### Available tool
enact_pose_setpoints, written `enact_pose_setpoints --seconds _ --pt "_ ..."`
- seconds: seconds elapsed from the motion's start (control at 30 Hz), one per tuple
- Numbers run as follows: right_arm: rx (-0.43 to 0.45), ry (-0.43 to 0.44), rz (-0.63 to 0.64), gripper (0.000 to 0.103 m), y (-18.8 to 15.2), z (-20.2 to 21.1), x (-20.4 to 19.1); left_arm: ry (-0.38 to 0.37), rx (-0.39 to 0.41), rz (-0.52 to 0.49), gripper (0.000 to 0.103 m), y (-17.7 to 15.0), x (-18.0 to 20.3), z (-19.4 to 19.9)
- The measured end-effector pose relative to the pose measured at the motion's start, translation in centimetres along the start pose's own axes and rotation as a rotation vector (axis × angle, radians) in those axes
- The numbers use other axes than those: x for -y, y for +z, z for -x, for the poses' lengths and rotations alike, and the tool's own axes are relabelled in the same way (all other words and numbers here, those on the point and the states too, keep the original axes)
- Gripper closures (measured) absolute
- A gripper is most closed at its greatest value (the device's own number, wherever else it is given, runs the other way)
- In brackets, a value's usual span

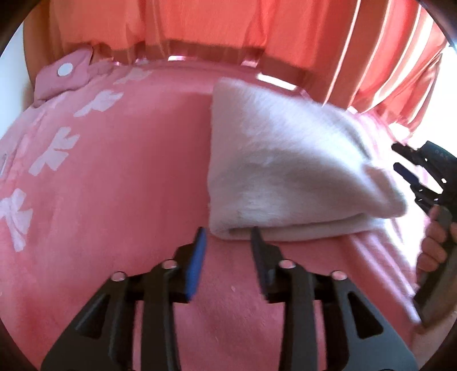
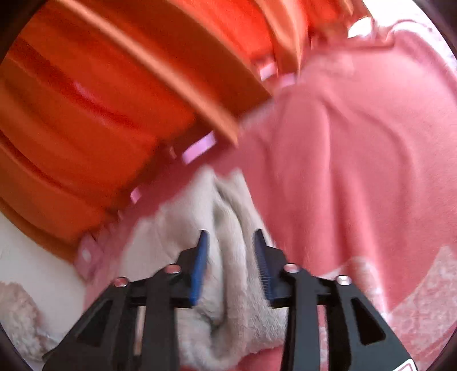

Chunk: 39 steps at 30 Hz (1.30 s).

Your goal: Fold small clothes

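Observation:
A small white fleece garment [image 1: 285, 171] lies folded on the pink blanket [image 1: 137, 177], its thick folded edge nearest to me. My left gripper [image 1: 228, 232] stands open at the near left corner of that edge; the blue pads do not press on the cloth. At the right edge of the left wrist view a hand [image 1: 434, 242] holds my right gripper [image 1: 396, 157] beside the garment's right end. In the right wrist view my right gripper [image 2: 231, 234] is open just above the white garment [image 2: 228, 285], whose creased pile shows between the fingers without being pinched.
The pink blanket [image 2: 357, 171] carries white bow prints [image 1: 54, 154] on the left. A pink pillow with a white dot [image 1: 65, 74] lies at the far left. Orange curtains [image 1: 214, 20] hang behind the bed. A fluffy white thing [image 2: 17, 308] sits at the lower left.

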State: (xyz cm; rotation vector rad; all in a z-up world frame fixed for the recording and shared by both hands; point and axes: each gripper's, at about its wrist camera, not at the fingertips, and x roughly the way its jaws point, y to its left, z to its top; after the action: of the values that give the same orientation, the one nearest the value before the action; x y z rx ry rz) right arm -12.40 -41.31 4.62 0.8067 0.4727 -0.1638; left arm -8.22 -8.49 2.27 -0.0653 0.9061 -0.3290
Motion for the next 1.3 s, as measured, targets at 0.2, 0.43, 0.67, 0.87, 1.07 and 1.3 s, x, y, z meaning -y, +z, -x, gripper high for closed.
enact_pose_setpoints --seconds 0.2,0.43,0.67,0.87,1.07,1.3 --pt "-0.243 0.041 0.006 0.038 -1.3 -4.9 -1.5 -0.023 0.118 -0.009 0.051 2.7 1.1 2.7" --pt "-0.051 0.267 0.171 0.091 -1.1 -0.7 -5.2 0.021 0.049 -0.003 0.051 3.9 2.4 -1.3" --pt "-0.244 -0.152 0.263 0.088 -3.2 -6.1 -4.5 0.073 -0.036 0.001 0.05 2.6 2.1 -4.6" --pt "-0.212 -0.07 0.099 0.059 -2.9 -2.8 -3.2 0.091 -0.024 -0.012 0.049 2.4 2.4 -4.5" --pt "-0.322 -0.066 0.051 0.063 -4.2 -3.2 -1.8 0.108 -0.028 -0.046 0.048 2.3 2.8 -4.7" --pt "-0.241 -0.07 0.226 0.092 -3.5 -0.1 -5.4 0.101 -0.039 -0.04 0.047 2.4 2.6 -4.9"
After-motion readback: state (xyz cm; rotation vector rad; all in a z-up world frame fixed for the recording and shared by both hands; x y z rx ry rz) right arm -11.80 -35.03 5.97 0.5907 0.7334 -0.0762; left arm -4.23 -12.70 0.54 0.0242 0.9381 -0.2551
